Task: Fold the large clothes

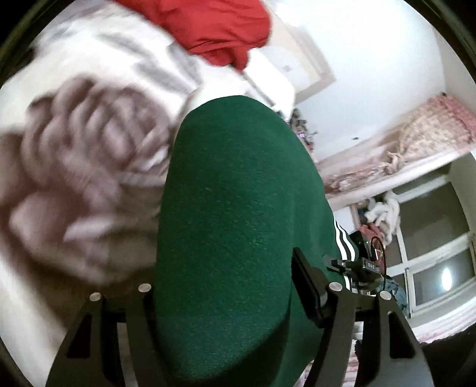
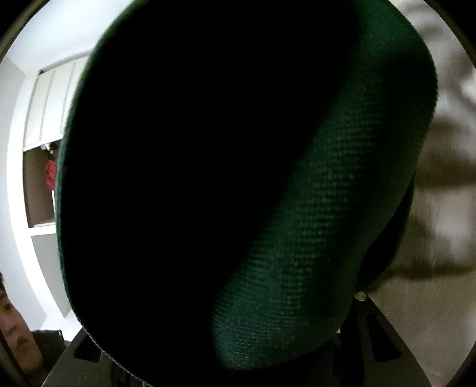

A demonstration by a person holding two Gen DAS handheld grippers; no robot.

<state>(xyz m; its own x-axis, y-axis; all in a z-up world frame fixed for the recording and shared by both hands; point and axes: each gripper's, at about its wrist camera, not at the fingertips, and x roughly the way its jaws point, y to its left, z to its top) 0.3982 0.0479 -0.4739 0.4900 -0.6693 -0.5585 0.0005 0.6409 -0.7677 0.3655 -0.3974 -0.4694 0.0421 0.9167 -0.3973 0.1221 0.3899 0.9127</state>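
Note:
A dark green garment (image 1: 226, 214) with white side stripes (image 1: 343, 241) fills the middle of the left wrist view. It rises as a bunched fold from between the fingers of my left gripper (image 1: 226, 268), which is shut on it. The right pad (image 1: 306, 285) presses its edge and the left pad is hidden behind the cloth. At the striped edge my right gripper (image 1: 357, 266) holds the same garment. In the right wrist view the green garment (image 2: 312, 208) covers nearly everything and hides that gripper's fingers.
A red garment (image 1: 220, 26) lies at the far end of a bedcover (image 1: 83, 166) with a brown and white pattern. A window (image 1: 440, 268) and pink patterned curtain top (image 1: 416, 137) are at right. White cupboards (image 2: 44, 119) and a person's head (image 2: 15, 327) show at left.

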